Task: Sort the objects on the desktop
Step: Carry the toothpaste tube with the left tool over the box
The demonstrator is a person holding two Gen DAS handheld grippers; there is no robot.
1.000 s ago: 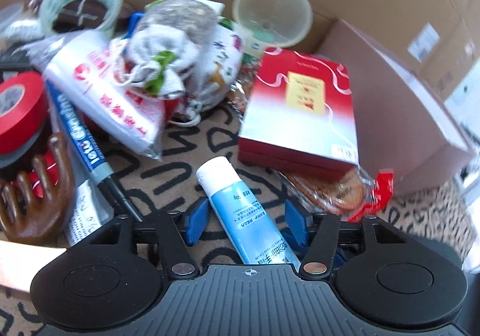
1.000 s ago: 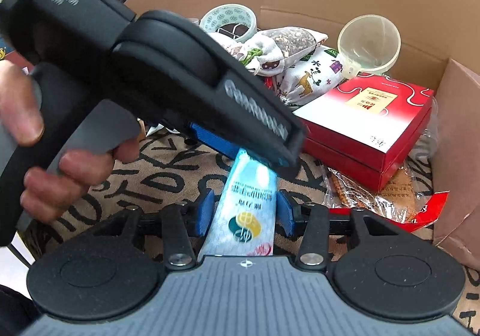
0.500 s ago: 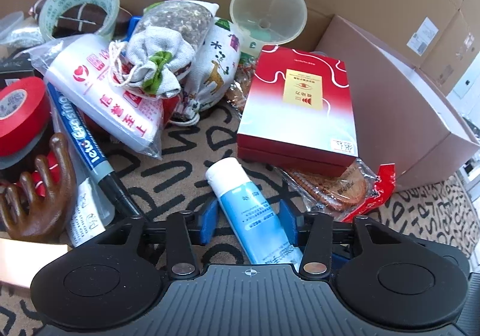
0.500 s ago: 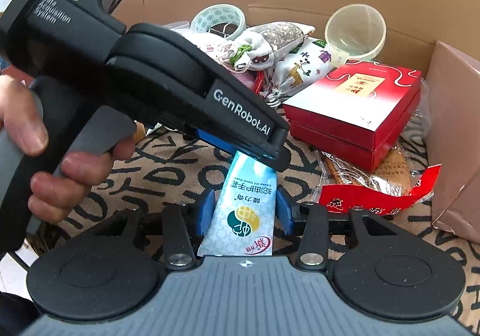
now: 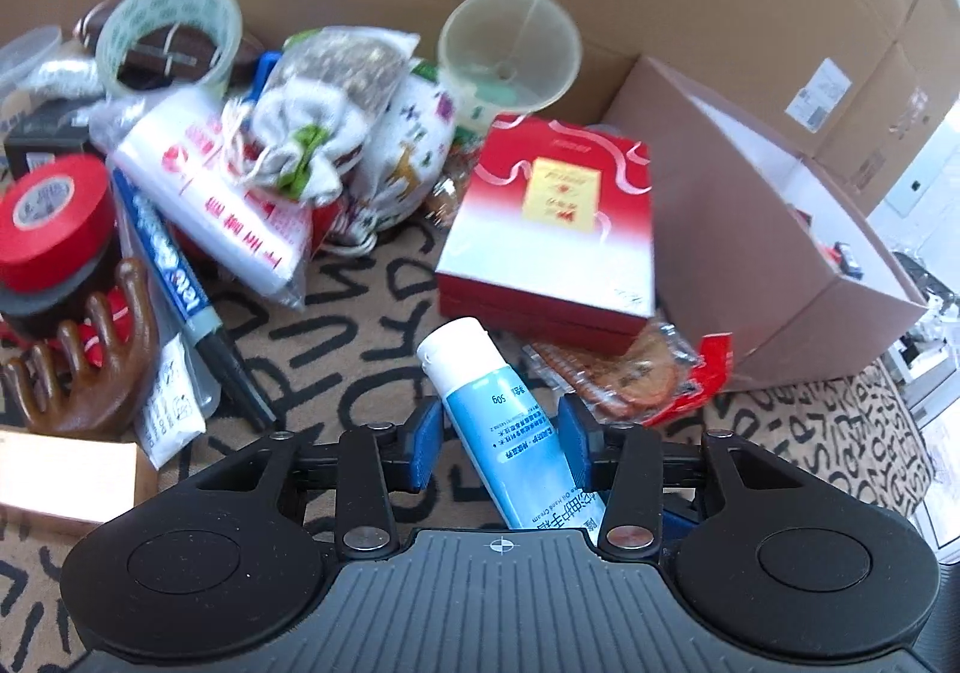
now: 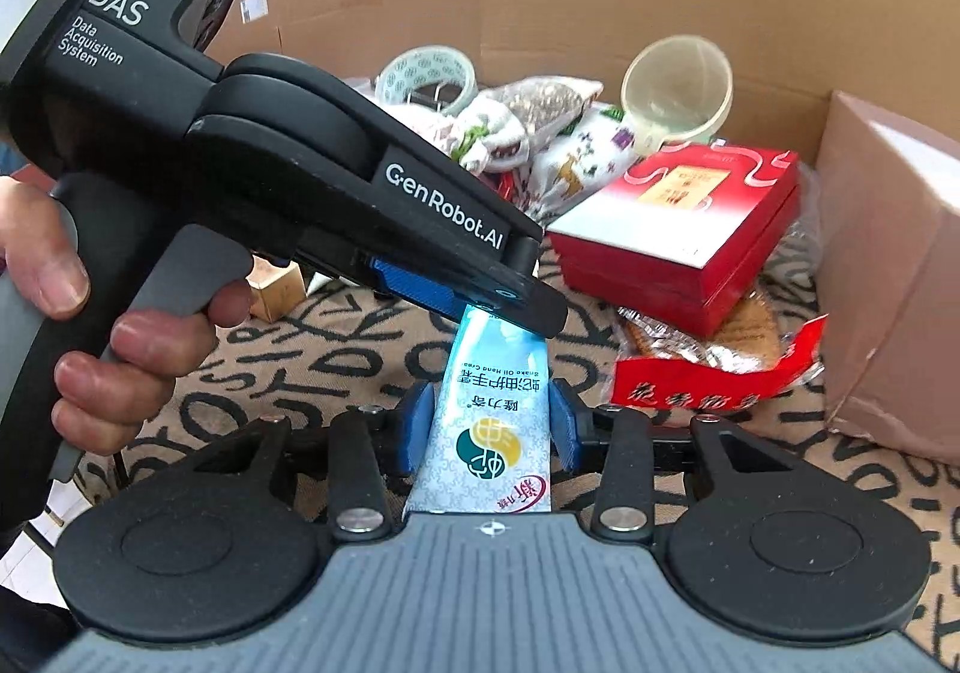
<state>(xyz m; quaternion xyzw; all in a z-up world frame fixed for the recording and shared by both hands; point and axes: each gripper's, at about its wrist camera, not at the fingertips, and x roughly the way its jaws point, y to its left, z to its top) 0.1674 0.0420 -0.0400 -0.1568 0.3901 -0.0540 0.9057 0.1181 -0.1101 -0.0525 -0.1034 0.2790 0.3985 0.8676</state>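
The right hand-held gripper point(image 6: 489, 436) has its blue pads pressed against both flanks of the pale-blue plastic hand-cream tube point(image 6: 486, 433), near the flat crimped end. The left hand-held gripper point(image 5: 501, 442) stands half-open around the same tube nearer its white cap point(image 5: 457, 346); one pad seems to touch, the other shows a gap (so whether it truly grips I cannot tell). A second ago the left jaws stood wider and the tube lay lower and further in among the clutter; since then they have narrowed and the tube has come back a little from the red-and-silver gift box point(image 5: 549, 229), which suggests a two-handed lift or hand-over is under way, with sorting of this item barely begun. The tube hangs just above the letter-patterned cloth on the desk point(image 5: 360, 325), beside a red-edged cracker packet point(image 5: 630, 373).

Readable writing: "Snake Oil Hand Cream" and "50g" on the tube; "DAS Data Acquisition System" and "GenRobot.AI" on the left tool's body point(image 6: 270, 144).
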